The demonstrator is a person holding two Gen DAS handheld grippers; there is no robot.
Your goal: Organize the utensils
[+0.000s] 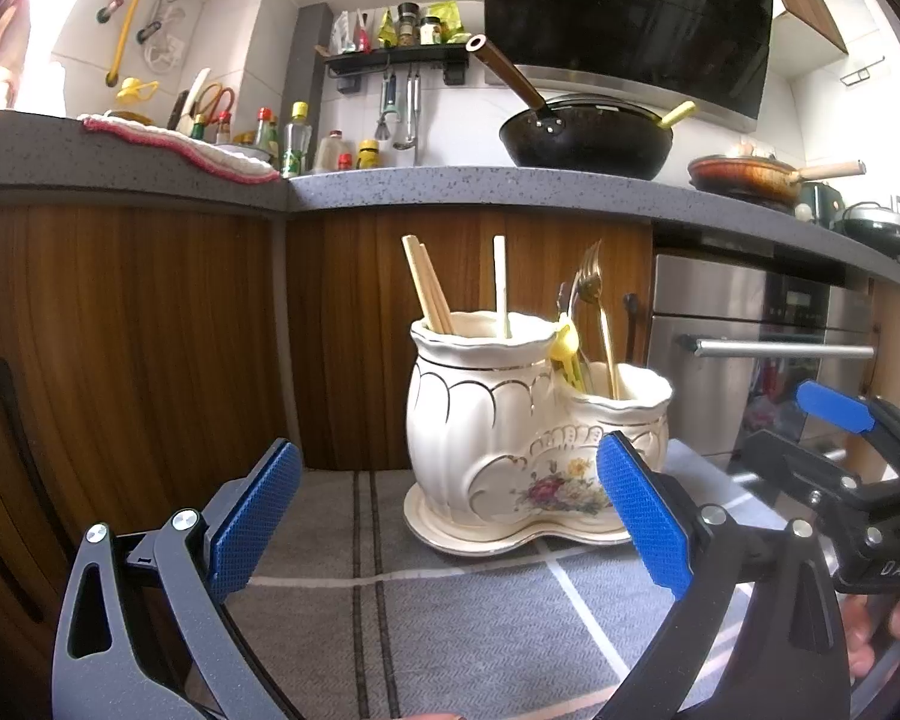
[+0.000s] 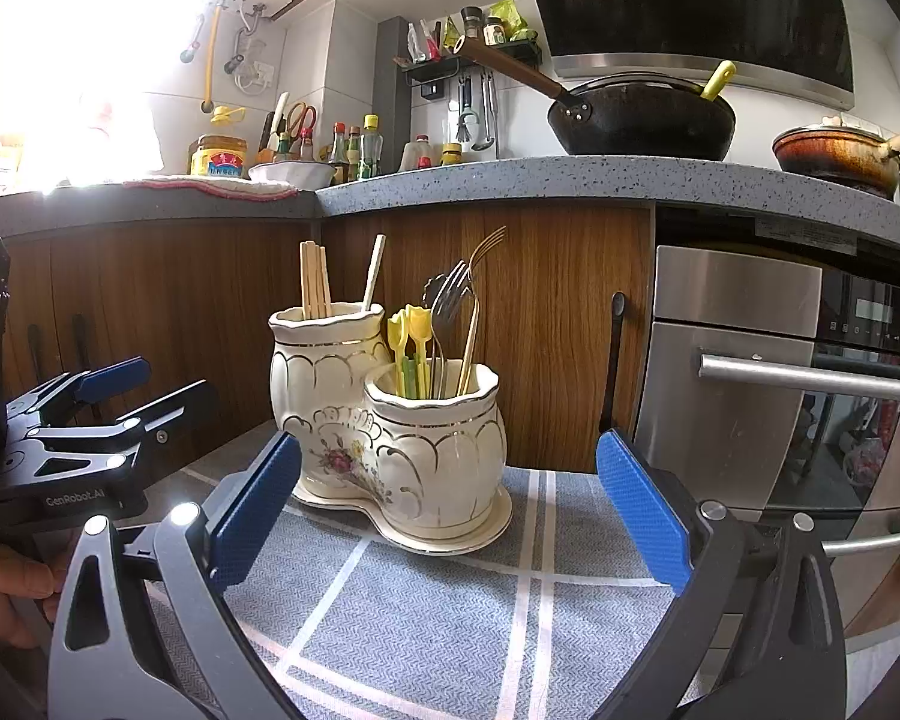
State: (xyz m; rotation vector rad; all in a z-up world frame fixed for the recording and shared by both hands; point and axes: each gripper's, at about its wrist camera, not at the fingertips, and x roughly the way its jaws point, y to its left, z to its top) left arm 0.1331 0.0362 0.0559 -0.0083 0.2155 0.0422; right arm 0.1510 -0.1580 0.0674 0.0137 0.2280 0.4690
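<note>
A cream ceramic double utensil holder [image 1: 498, 444] [image 2: 390, 438] with gold trim and a flower print stands on a grey checked cloth [image 1: 450, 618] [image 2: 450, 612]. Its taller pot holds wooden chopsticks [image 1: 426, 285] [image 2: 315, 279]. The lower pot holds metal and gold forks [image 1: 588, 294] [image 2: 456, 300] and small yellow-green plastic forks [image 2: 411, 348]. My left gripper [image 1: 450, 516] is open and empty, just short of the holder. My right gripper [image 2: 450, 516] is open too, with nothing between its blue pads. Each gripper shows at the edge of the other's view.
Wooden cabinet doors [image 2: 546, 324] rise right behind the holder. A steel oven [image 2: 780, 372] with a bar handle stands to the right. Above, the grey counter [image 2: 570, 174] carries a black wok [image 2: 642, 114], bottles and a cloth. A hand [image 2: 0, 588] holds the left gripper.
</note>
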